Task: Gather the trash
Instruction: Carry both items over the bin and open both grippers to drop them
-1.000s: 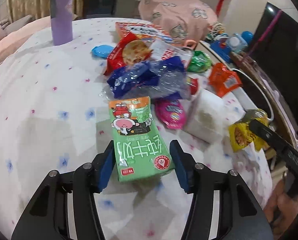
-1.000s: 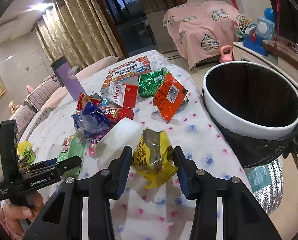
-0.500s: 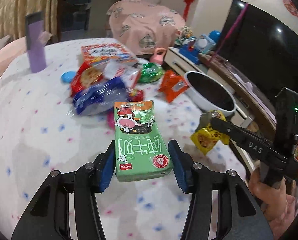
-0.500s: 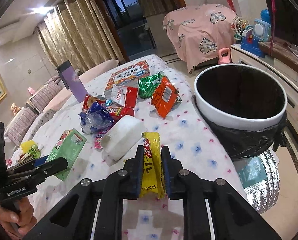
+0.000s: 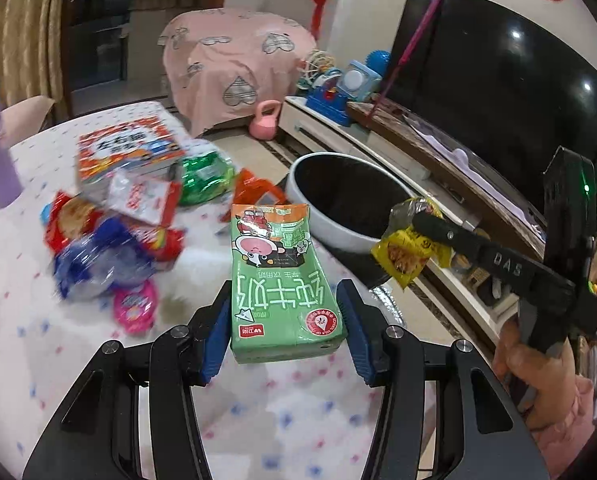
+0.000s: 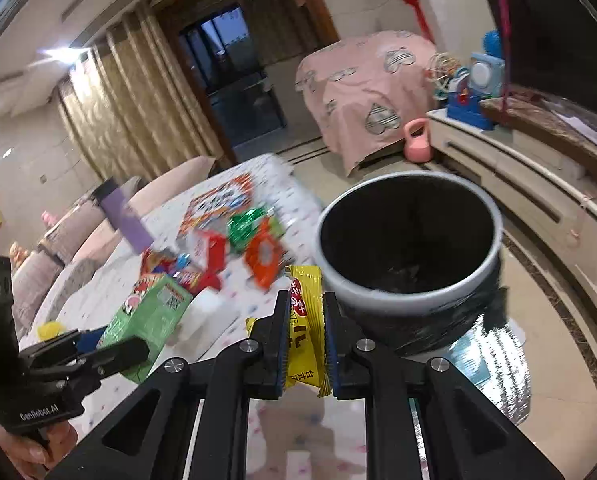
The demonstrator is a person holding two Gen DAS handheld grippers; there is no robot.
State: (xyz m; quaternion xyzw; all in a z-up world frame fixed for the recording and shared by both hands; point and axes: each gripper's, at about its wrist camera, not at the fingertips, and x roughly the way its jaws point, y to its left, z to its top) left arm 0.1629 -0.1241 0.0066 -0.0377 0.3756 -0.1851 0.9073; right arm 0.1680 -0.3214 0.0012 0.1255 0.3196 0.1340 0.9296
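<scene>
Left gripper (image 5: 285, 316): closed on the green milk carton (image 5: 280, 280), blue pads against its two long sides. Gripping near the base keeps the carton level and clear of the table, so it can likely be carried across without snagging the pile.

Right gripper (image 6: 306, 336): closed almost flat on the yellow snack wrapper (image 6: 304, 332). Thin foil needs a tight pinch, and it hangs close to the bin's near rim, probably for a short drop.

Trash bin (image 6: 408, 240): right of the table edge, lined with a black bag, mouth open and facing up. Standing just beside the table lets both hands reach it.

Remaining trash (image 5: 130, 216): red, blue, pink, green and orange wrappers piled on the tablecloth (image 5: 30, 344), far left of the carton, not yet collected.

Judgement: two pieces are in transit; most of the task remains.
</scene>
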